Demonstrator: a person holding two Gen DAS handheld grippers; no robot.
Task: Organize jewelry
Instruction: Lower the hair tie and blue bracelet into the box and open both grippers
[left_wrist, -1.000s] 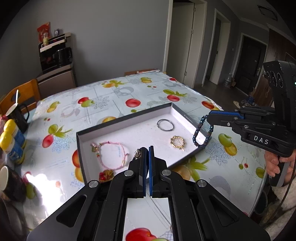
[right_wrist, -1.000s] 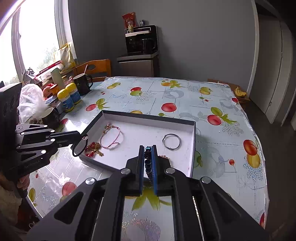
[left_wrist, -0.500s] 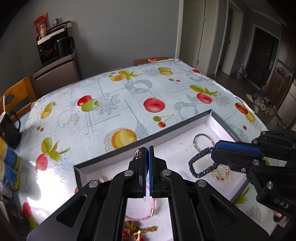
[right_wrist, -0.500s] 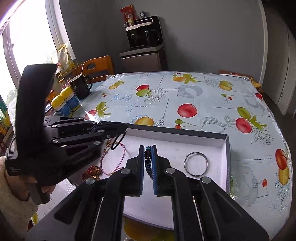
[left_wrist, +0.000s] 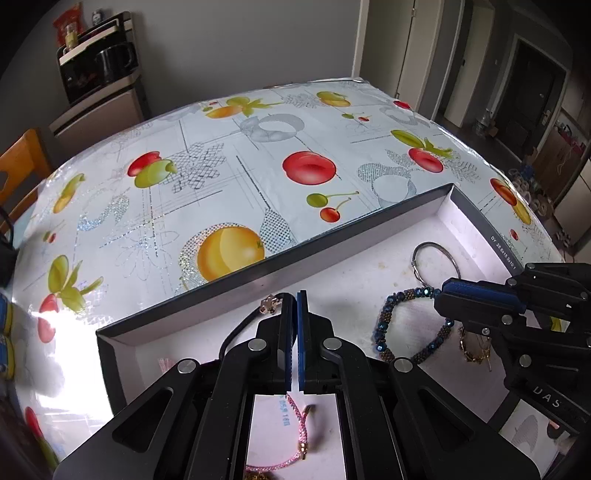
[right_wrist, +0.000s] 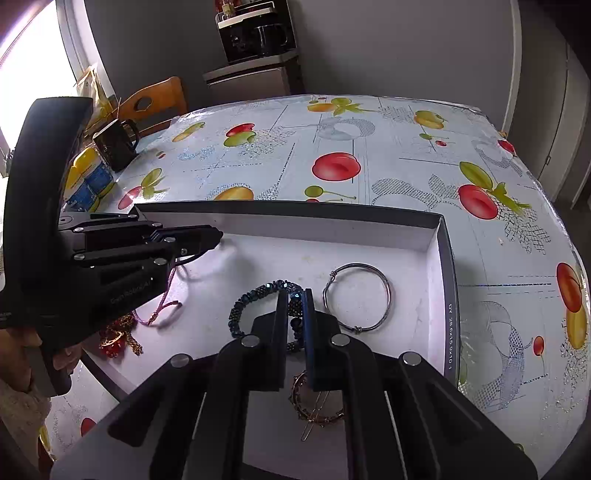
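Ring (right_wrist: 356, 297) in box (right_wrist: 441, 258), mug (right_wrist: 115, 145) behind

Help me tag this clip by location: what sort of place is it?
Most likely a home dining area: a table under a fruit-print tablecloth, a wooden chair beside it, a small fridge with a kettle on top, and interior doors behind.

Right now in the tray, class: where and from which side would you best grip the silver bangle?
Probably from above, at the silver bangle's far plain wire arc, one of the fingers inside the loop, one outside. It lies flat on the tray floor, apart from the blue beaded bracelet.
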